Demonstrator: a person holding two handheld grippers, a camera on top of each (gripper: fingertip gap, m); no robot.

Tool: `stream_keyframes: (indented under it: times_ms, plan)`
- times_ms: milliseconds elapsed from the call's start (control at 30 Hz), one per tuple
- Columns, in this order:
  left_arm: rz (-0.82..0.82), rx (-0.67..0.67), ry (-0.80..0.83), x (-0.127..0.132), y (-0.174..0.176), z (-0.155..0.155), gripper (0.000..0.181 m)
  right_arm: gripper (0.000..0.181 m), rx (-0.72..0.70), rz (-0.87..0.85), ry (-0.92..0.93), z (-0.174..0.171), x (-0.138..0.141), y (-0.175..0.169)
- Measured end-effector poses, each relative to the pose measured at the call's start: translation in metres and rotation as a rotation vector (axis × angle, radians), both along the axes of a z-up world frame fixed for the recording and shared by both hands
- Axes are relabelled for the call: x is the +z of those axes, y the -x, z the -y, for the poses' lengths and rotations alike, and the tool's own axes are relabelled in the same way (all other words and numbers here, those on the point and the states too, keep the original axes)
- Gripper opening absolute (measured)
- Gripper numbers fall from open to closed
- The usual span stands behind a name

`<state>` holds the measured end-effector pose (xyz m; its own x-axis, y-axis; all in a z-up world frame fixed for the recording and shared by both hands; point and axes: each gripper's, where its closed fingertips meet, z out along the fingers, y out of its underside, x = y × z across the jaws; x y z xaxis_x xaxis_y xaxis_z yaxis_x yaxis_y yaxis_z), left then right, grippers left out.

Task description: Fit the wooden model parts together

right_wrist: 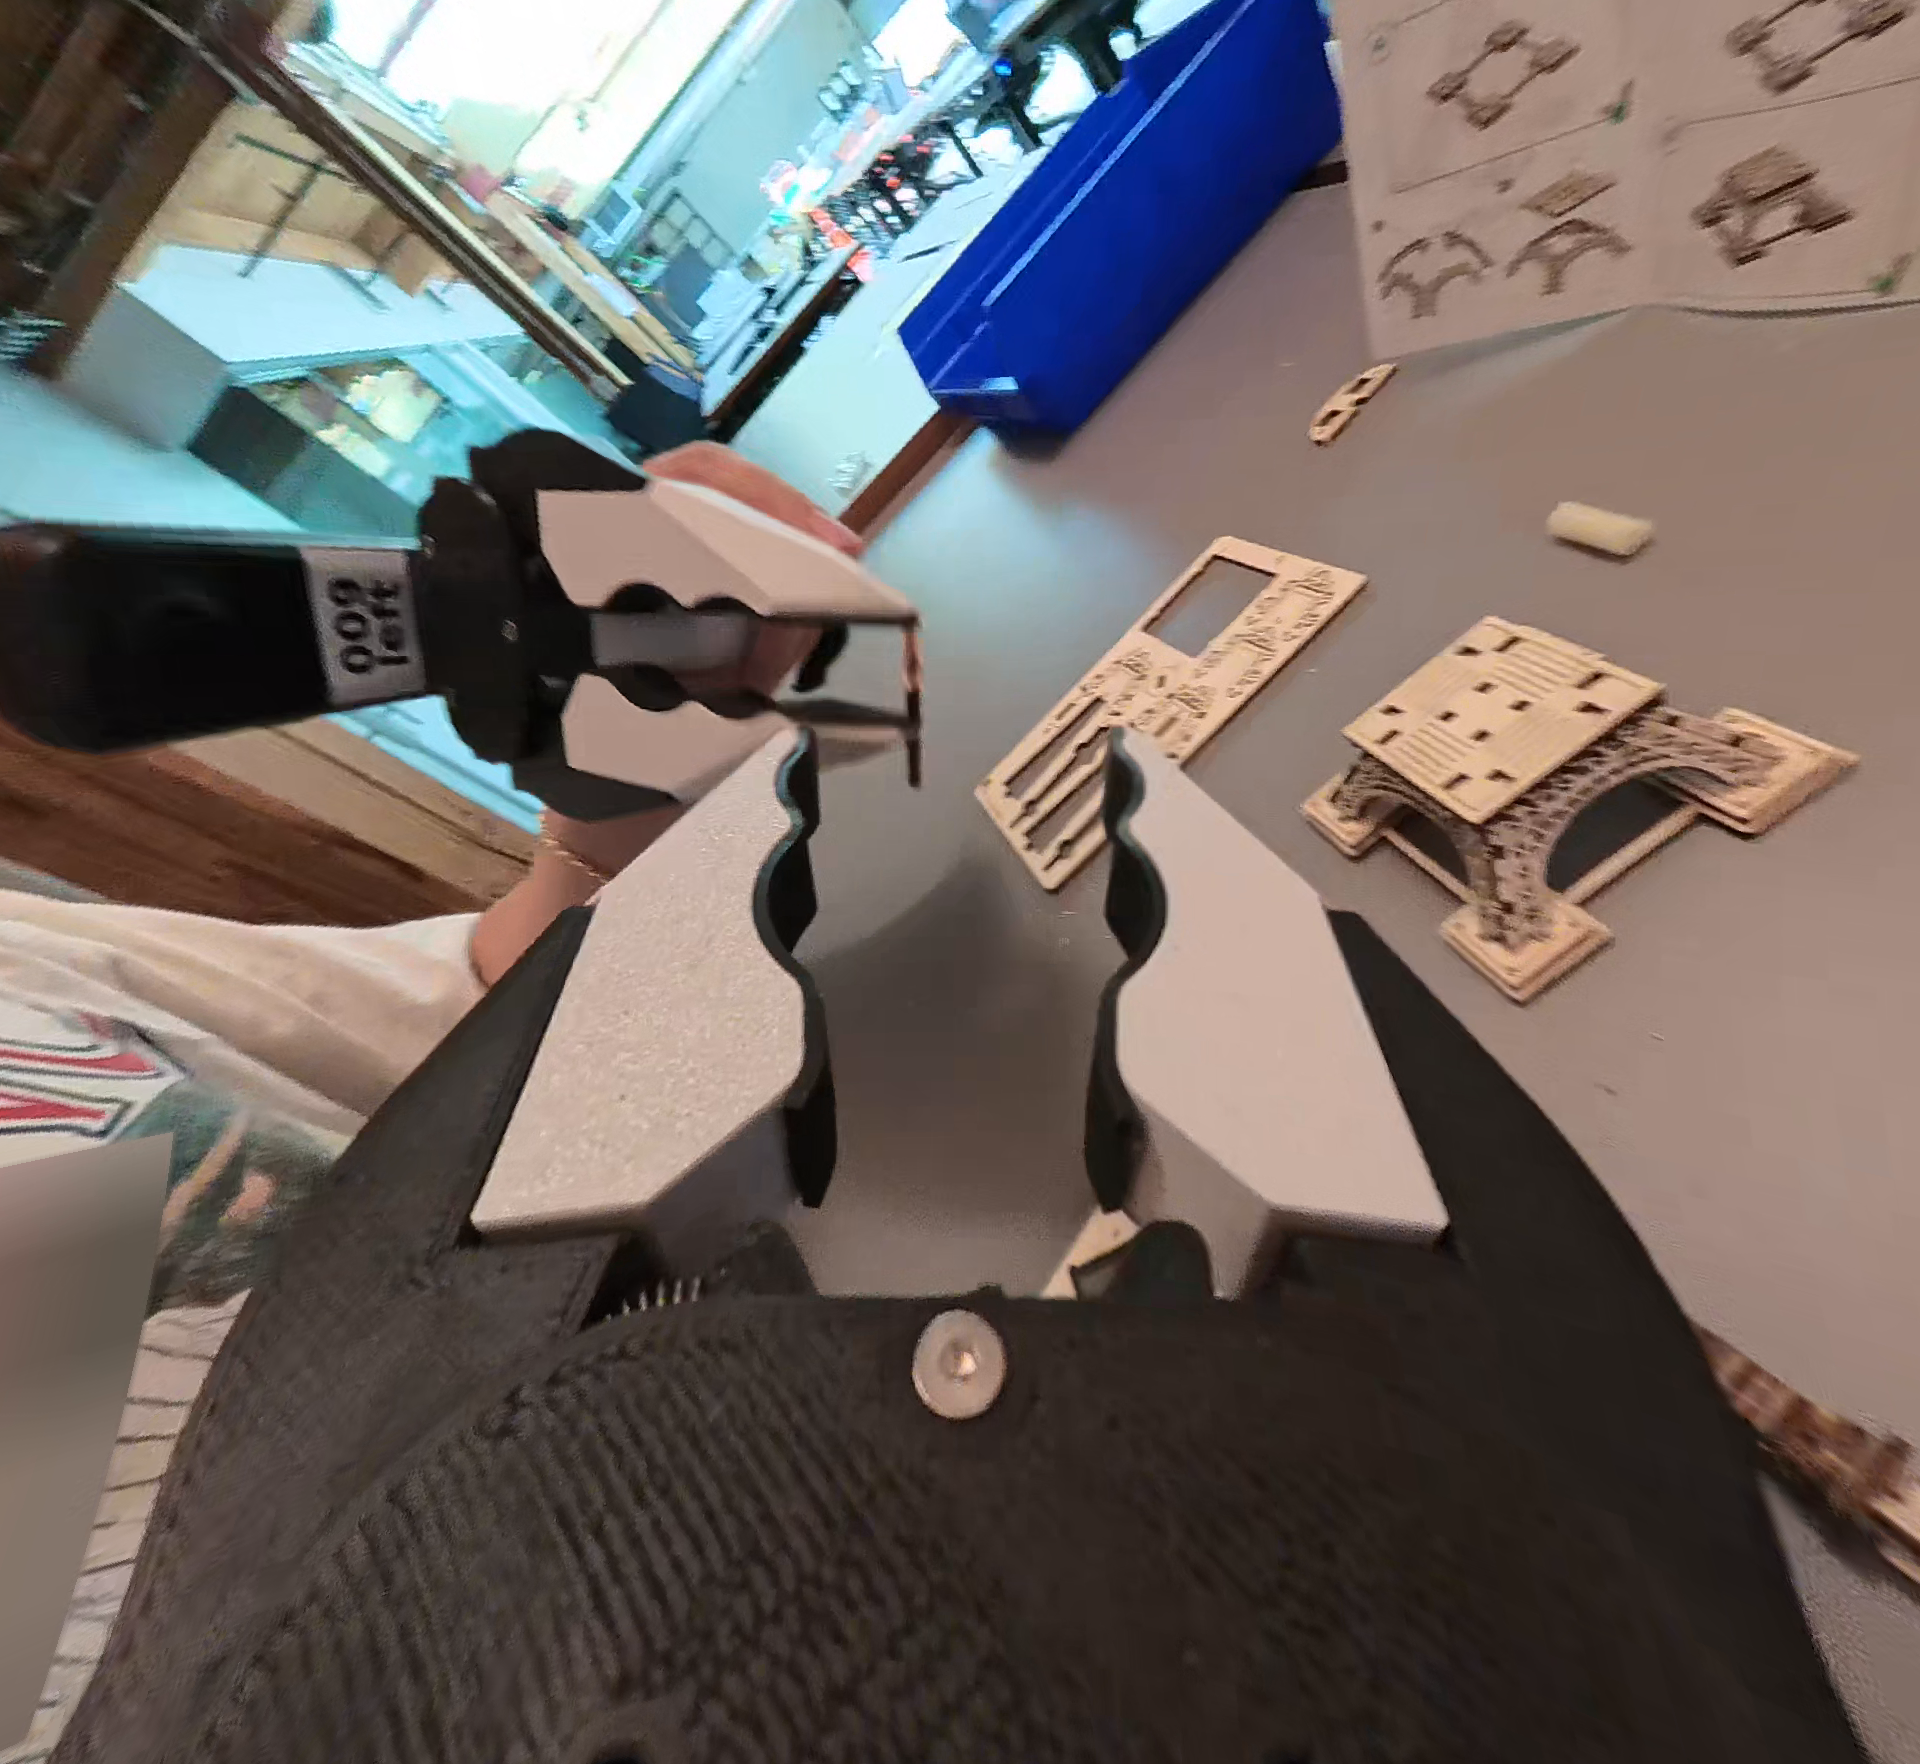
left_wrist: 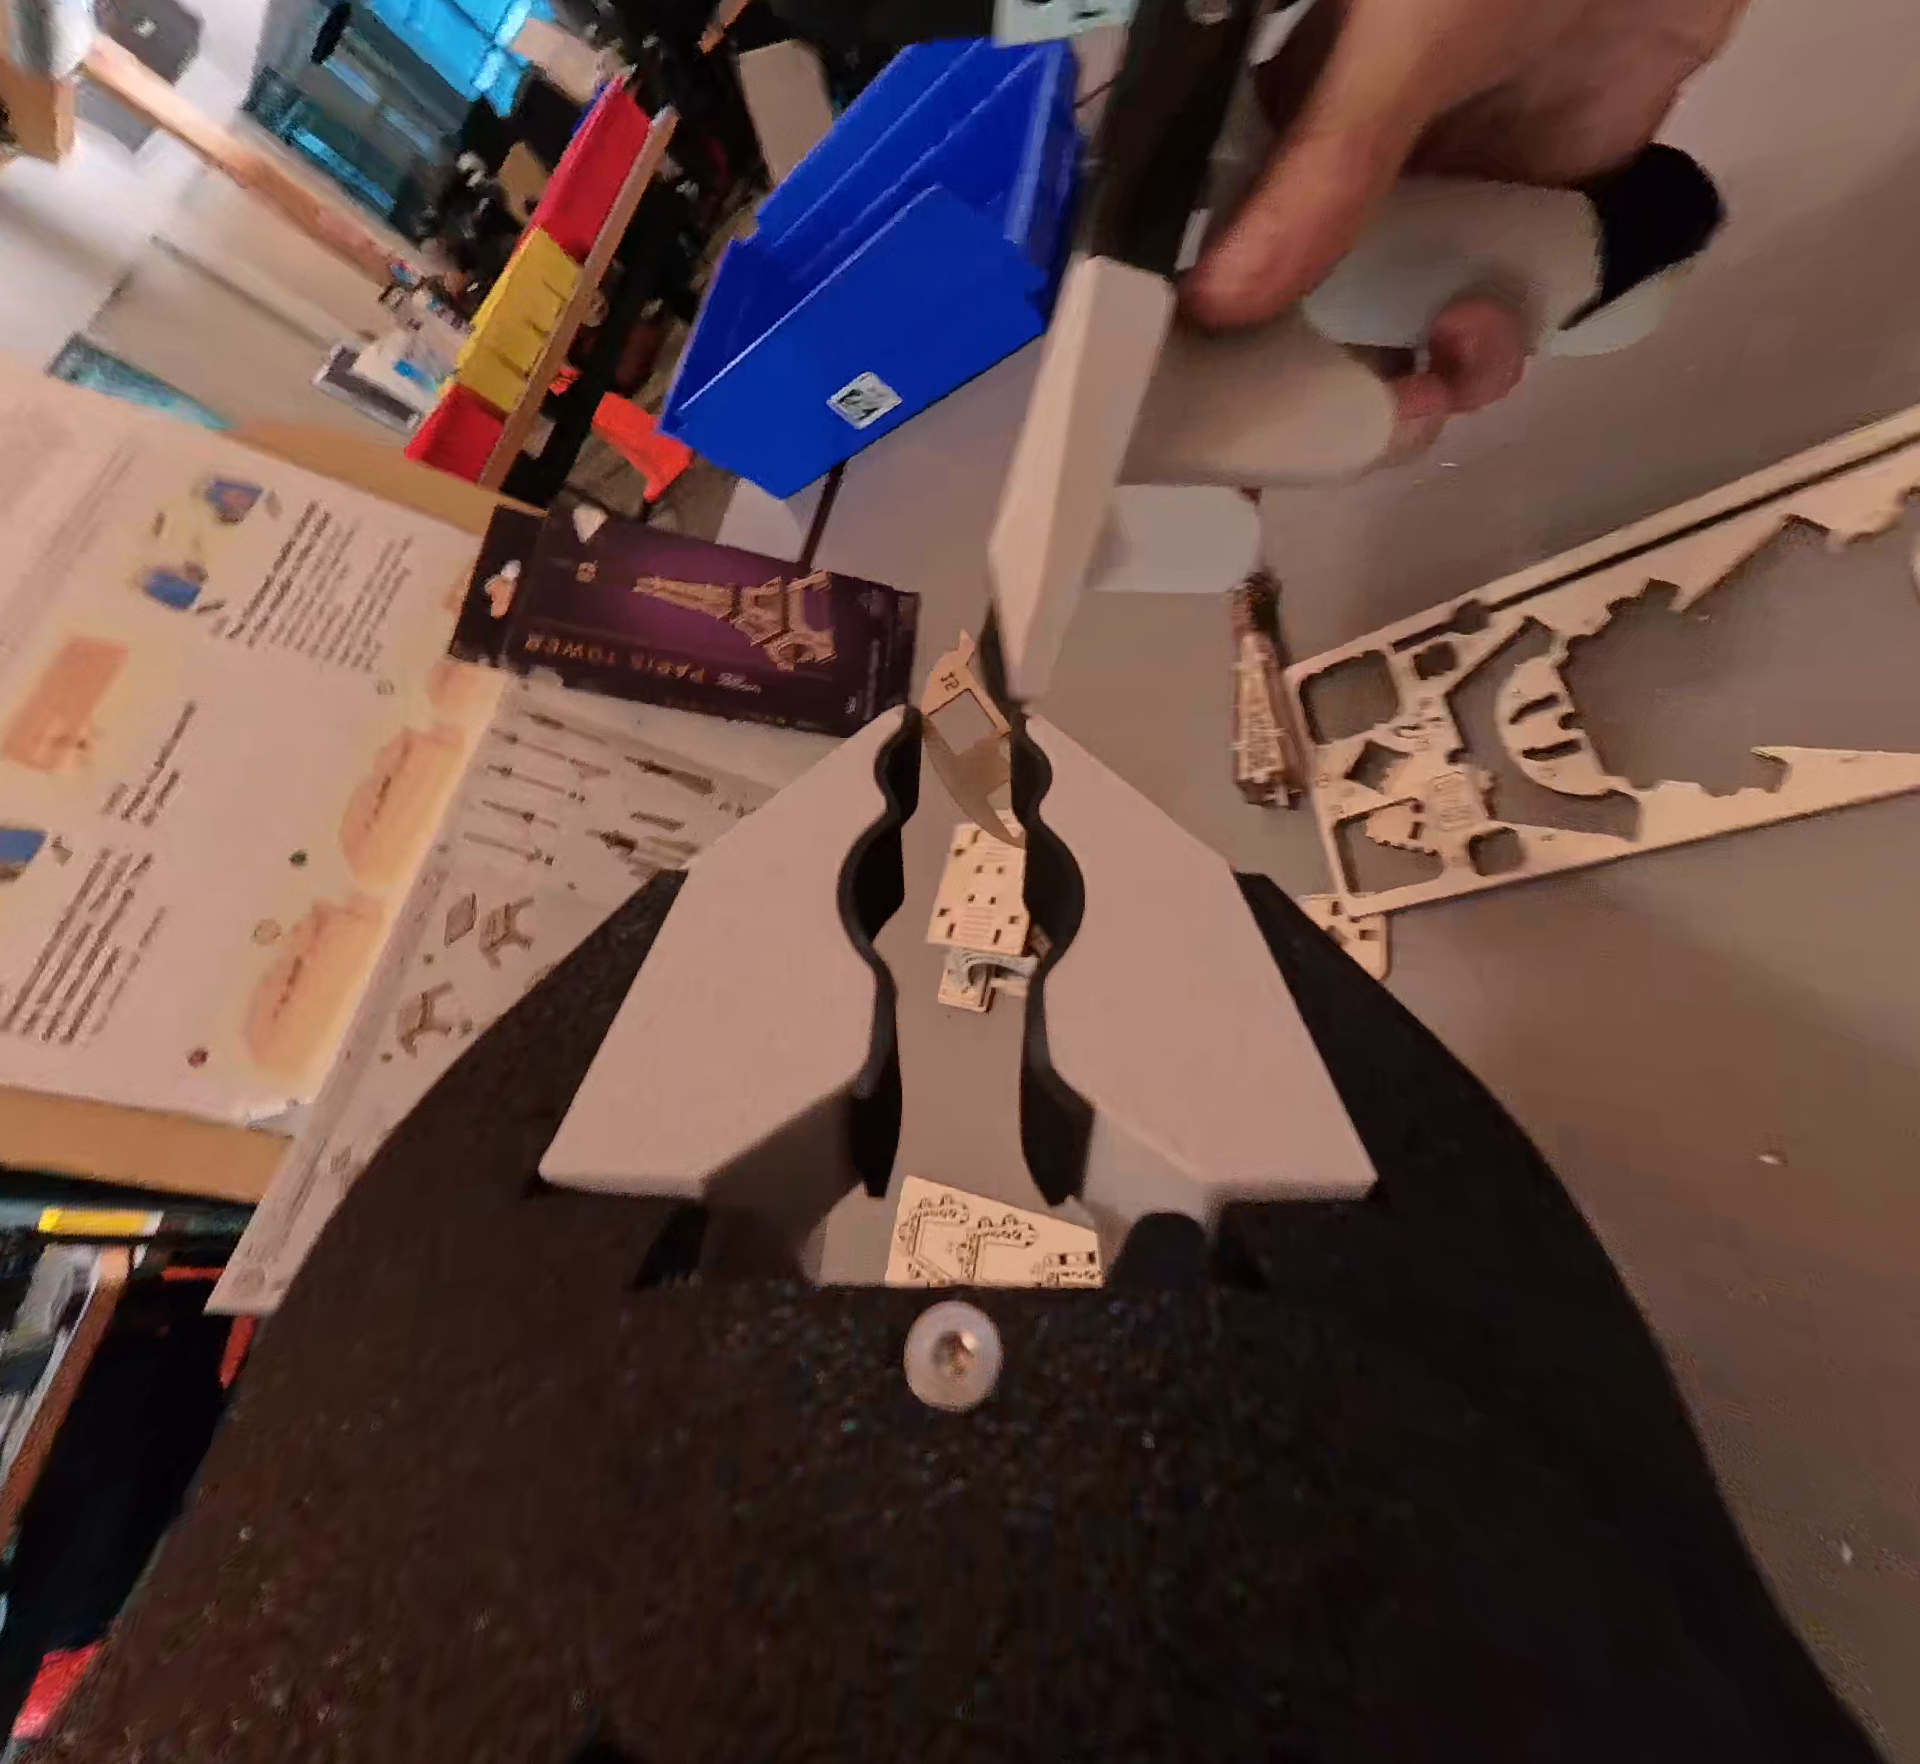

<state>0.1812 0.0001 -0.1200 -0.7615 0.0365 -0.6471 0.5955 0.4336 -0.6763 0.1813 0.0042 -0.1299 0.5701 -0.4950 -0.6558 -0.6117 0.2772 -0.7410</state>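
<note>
A flat grey tabletop (right_wrist: 1455,1195) carries the half-built pale wooden tower base with arched legs (right_wrist: 1558,779), a punched-out wooden parts sheet (right_wrist: 1143,706) just beside it, a small white cylinder (right_wrist: 1598,530), a blue plastic bin (right_wrist: 1122,197), a printed instruction sheet (right_wrist: 1621,83), and what may be a dark purple kit box (left_wrist: 686,634).

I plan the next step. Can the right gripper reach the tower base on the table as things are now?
Probably yes. The right gripper is open and empty, and the grey table between it and the tower base looks bare. The left gripper is off to the other side.
</note>
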Motion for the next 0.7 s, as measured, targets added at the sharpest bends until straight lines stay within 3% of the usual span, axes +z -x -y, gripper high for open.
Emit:
stream_keyframes:
  times_ms: [100, 167, 367, 433, 533, 633, 700]
  plan:
    - [0.026, -0.011, -0.043, -0.010, 0.005, 0.004, 0.015, 0.020, 0.037, 0.011, -0.051, -0.003, 0.006, 0.006]
    - [0.003, -0.030, -0.016, -0.010, 0.013, 0.011, 0.015, 0.008, 0.018, 0.021, -0.071, 0.000, 0.008, 0.006]
    - [-0.027, -0.031, 0.024, -0.014, 0.022, 0.021, 0.017, 0.000, 0.039, 0.012, -0.030, 0.014, -0.002, 0.012]
    - [-0.031, 0.038, 0.052, -0.013, 0.013, 0.019, 0.031, 0.000, -0.033, 0.030, 0.074, 0.039, -0.009, 0.005]
    - [-0.162, 0.113, 0.028, -0.024, 0.007, 0.008, 0.033, 0.000, -0.281, 0.067, 0.188, 0.124, 0.004, -0.017]
    - [-0.241, 0.158, 0.018, -0.038, 0.002, -0.010, 0.030, 0.000, -0.697, 0.039, 0.389, 0.274, 0.012, -0.034]
    - [-0.267, 0.190, 0.003, -0.047, -0.002, -0.021, 0.026, 0.000, -0.855, 0.012, 0.346, 0.348, 0.021, -0.038]
